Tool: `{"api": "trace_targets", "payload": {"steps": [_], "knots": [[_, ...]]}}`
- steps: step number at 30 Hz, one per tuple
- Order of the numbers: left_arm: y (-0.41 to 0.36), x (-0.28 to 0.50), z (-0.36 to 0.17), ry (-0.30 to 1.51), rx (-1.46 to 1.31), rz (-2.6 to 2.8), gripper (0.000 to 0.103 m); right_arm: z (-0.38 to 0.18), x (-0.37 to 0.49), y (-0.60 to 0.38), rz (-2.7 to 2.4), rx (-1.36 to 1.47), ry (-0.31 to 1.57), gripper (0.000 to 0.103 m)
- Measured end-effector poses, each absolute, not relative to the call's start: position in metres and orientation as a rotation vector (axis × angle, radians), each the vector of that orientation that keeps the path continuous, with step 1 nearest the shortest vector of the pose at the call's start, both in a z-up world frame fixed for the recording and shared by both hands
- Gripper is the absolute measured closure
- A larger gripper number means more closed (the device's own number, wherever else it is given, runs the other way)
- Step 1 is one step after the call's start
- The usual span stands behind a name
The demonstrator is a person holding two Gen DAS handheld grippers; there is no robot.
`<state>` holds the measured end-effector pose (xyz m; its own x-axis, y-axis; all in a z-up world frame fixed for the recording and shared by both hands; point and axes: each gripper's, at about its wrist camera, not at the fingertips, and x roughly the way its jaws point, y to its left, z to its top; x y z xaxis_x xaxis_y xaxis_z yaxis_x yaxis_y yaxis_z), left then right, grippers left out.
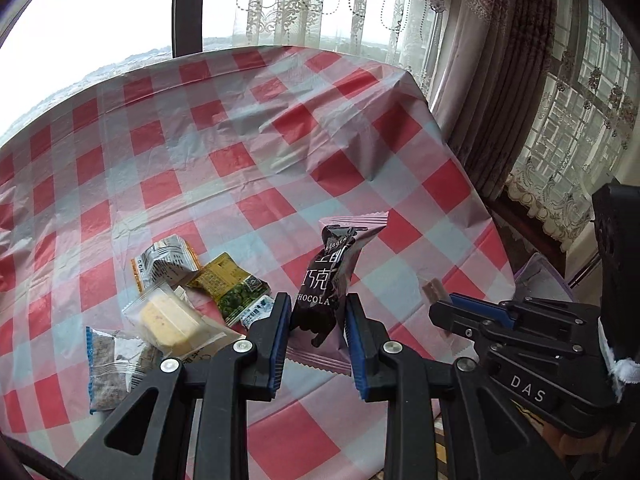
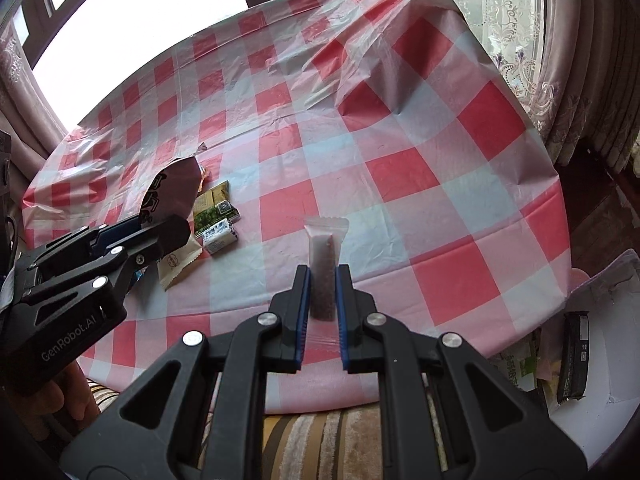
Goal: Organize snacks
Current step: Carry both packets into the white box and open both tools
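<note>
chocolate bar (image 1: 326, 280): dark wrapper, upright, held | brown snack stick (image 2: 323, 276): clear wrapper, upright, held

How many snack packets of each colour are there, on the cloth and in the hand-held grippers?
Dark chocolate packet, in the left hand-held gripper: 1
Slim clear-brown packet, in the right hand-held gripper: 1
Grey-white packet: 1
Yellow-green packet: 1
Small white packet: 1
Clear yellow-cake packet: 1
Clear dark-filled packet: 1
Total: 7

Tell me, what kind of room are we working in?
Probably a home living or dining room: a table under a red checked plastic cloth, lace curtains at big windows, and a striped rug.
</note>
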<state>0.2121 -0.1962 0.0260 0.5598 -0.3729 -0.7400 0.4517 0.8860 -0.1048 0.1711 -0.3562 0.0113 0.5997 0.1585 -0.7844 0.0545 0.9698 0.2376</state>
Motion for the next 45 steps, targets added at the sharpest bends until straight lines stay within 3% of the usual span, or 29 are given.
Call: {"api": "trace_targets", "payload": {"steps": [25, 40, 45], "knots": [[-0.378, 0.146, 0.016, 0.903, 0.377, -0.797, 0.075, -0.008, 0.06, -0.558, -0.294, 0.491, 0.875, 0.088], [-0.469, 0.14, 0.001, 0.967, 0.4, -0.941, 0.075, -0.009, 0.029, -0.638, -0.495, 0.541, 0.844, 0.088], [-0.492, 0.139, 0.0, 0.983, 0.392, -0.998, 0.07, -0.006, 0.027, -0.653, -0.544, 0.552, 0.841, 0.077]]}}
